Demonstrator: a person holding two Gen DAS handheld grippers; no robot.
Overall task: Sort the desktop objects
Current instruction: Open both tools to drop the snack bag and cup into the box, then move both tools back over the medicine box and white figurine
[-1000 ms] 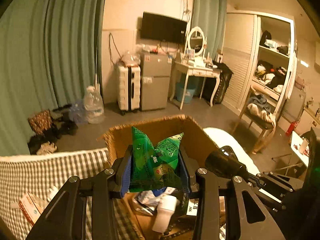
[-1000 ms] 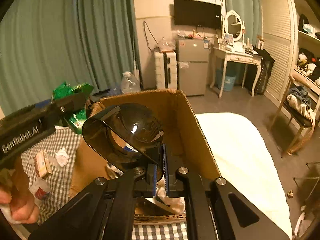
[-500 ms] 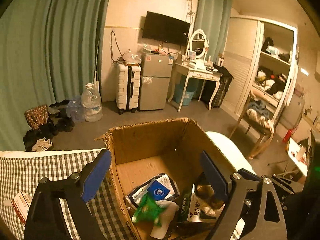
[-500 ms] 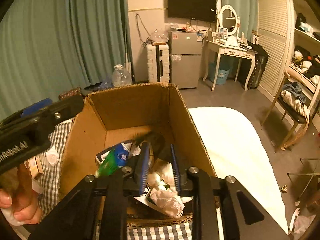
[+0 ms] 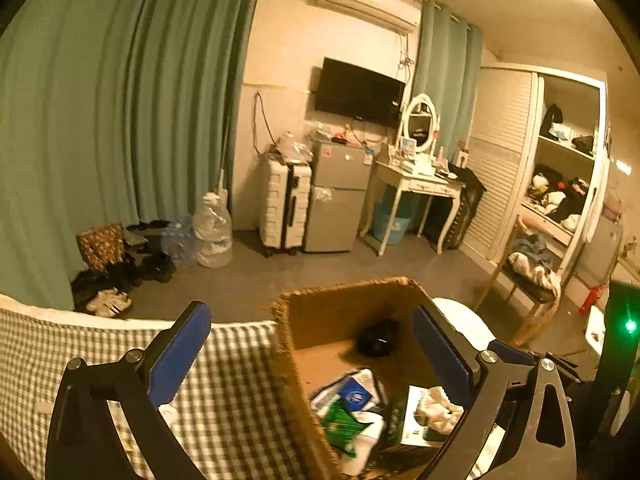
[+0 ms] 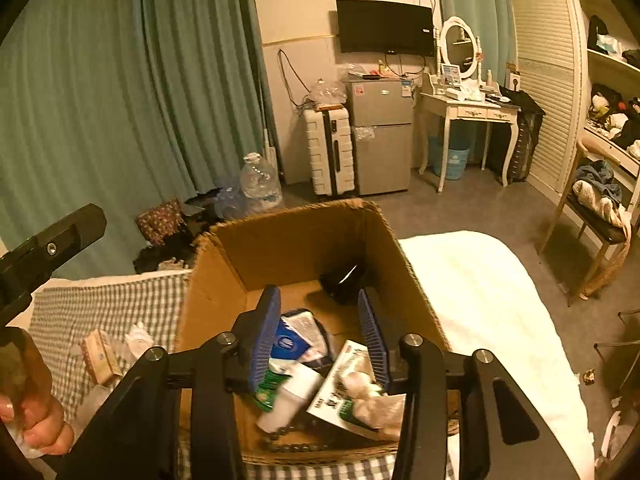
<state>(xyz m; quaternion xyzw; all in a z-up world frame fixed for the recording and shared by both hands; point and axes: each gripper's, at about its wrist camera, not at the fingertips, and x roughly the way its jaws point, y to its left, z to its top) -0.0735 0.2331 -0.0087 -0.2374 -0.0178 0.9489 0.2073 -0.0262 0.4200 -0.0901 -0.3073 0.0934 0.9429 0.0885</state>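
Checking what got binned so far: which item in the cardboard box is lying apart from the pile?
The black glossy object, alone against the far wall of the cardboard box; the green packet, blue-labelled pack and the rest crowd the near end.

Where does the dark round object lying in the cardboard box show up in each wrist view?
Left wrist view: the dark round object lies low, right of centre, against the box's far wall.
Right wrist view: the same object sits near centre, at the far wall, beyond the open blue pads.
Shared landmark: the cardboard box.
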